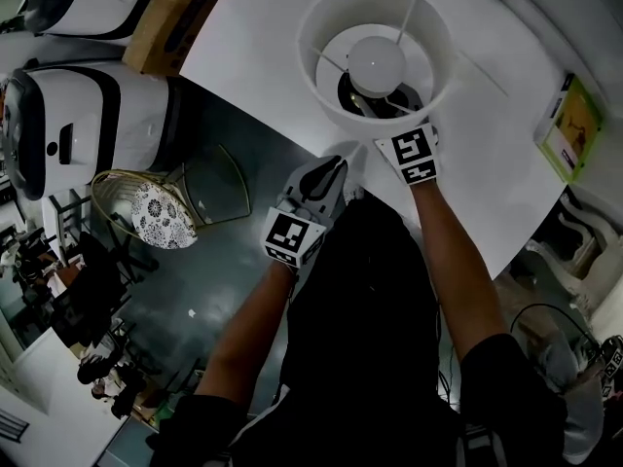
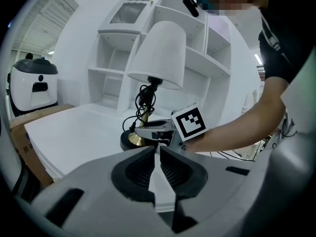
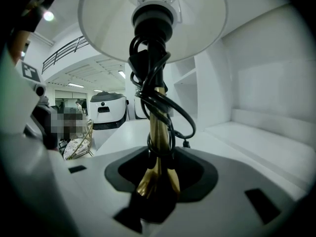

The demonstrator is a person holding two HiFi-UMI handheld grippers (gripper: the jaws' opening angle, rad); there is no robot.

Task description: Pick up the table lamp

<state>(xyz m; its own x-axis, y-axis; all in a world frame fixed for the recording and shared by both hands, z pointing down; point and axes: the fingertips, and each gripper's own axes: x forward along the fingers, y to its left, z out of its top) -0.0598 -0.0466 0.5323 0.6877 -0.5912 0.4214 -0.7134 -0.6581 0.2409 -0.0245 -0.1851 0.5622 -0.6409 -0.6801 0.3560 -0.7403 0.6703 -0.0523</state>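
The table lamp (image 1: 375,52) stands on the white table (image 1: 253,47); from above I see its white shade and bulb. In the left gripper view the lamp (image 2: 159,53) shows whole, with a brass stem, a black cord wound round it and a dark round base (image 2: 131,140). My right gripper (image 1: 401,105) reaches under the shade. In the right gripper view its jaws (image 3: 159,154) sit against the brass stem (image 3: 158,132) low down, one on each side. My left gripper (image 1: 331,168) hangs at the table's near edge, short of the lamp, its jaws (image 2: 158,149) shut on nothing.
A green box (image 1: 569,125) lies at the table's right. Off the table's left edge stand a white machine (image 1: 58,134) and a wire chair with a patterned cushion (image 1: 161,212). White shelves (image 2: 113,63) rise behind the lamp.
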